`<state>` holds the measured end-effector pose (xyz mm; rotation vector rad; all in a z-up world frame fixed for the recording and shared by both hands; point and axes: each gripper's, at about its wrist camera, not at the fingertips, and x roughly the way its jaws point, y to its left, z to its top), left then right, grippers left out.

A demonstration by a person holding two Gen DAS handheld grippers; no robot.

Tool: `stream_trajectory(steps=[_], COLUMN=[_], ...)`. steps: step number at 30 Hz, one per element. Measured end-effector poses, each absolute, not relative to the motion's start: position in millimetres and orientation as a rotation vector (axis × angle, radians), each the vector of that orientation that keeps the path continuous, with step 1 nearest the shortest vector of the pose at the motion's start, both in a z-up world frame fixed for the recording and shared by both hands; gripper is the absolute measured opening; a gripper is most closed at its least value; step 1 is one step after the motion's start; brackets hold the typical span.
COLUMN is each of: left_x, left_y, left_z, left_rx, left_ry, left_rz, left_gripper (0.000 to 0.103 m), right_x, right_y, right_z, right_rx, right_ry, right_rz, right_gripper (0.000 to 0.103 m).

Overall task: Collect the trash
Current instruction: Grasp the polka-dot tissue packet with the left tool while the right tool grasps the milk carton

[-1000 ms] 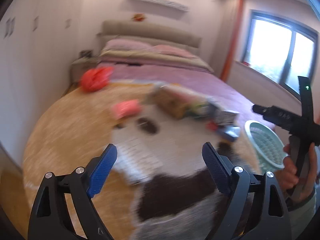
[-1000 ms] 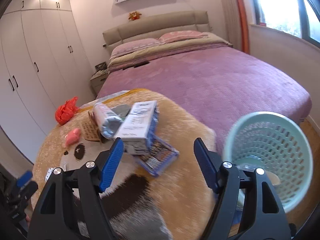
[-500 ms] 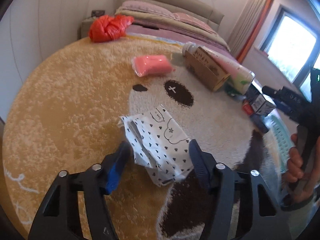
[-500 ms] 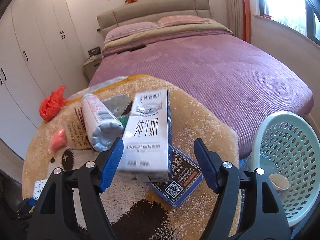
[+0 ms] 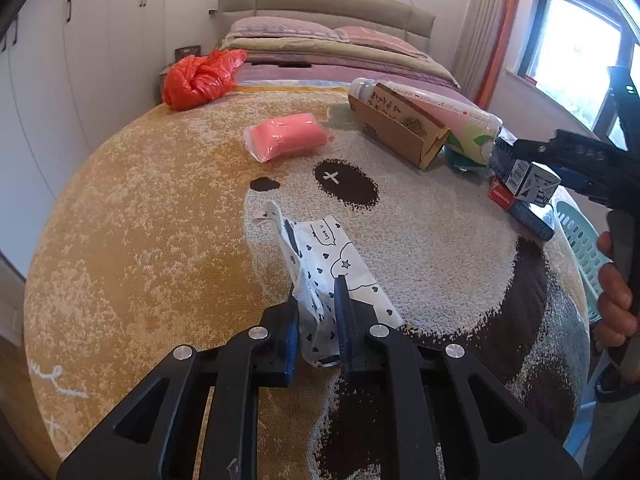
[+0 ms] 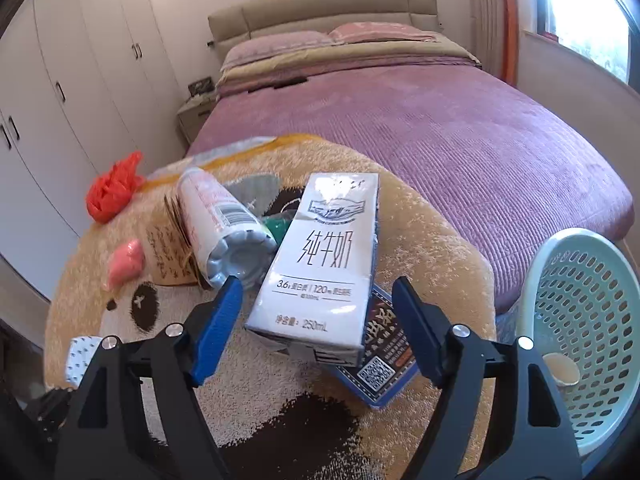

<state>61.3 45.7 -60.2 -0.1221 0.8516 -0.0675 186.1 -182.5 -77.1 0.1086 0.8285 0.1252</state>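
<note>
left gripper [image 5: 318, 316], open half a second ago, now pinches the wrapper [image 5: 326, 276]; right gripper [image 6: 316, 316] stays spread around the carton [image 6: 320, 264], nearer.

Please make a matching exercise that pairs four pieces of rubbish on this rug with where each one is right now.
Things:
1. heart-print wrapper
2. milk carton
3. pink packet
4. paper cup

Places:
A. inside the green basket
B. pinched in the left gripper
C. lying alone on the rug, in front of the red bag
D. between the open fingers of the right gripper, on top of a dark blue box

Pairs: 1-B, 2-D, 3-C, 4-A
</note>
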Motion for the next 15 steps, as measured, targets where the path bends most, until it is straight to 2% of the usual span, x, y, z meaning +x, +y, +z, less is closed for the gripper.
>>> stream_trajectory(steps=[3,5,15], left_x=[57.7,55.4,48.3], left_y=[44.2,42.7,22.9], left_z=[-57.7,-55.6,-33.4], left_rx=[-0.125,-0.124,-0.1], left_ry=[0.843,0.838,0.769], left_rz=[-0.082,-0.092,-0.166], left_gripper=[0.012,0.011,0.007], right_x=[193.8,195.7,166.3], right_y=[-180.3,-182.7,-214.4], right_z=[-82.2,-84.9,-66.9], right_rx=[0.093,0.092,0.176], right_ry=[0.848,0.864,0.778], right_rz=[0.101,0.099,0.141], right_gripper=[0.072,0.053,0.052])
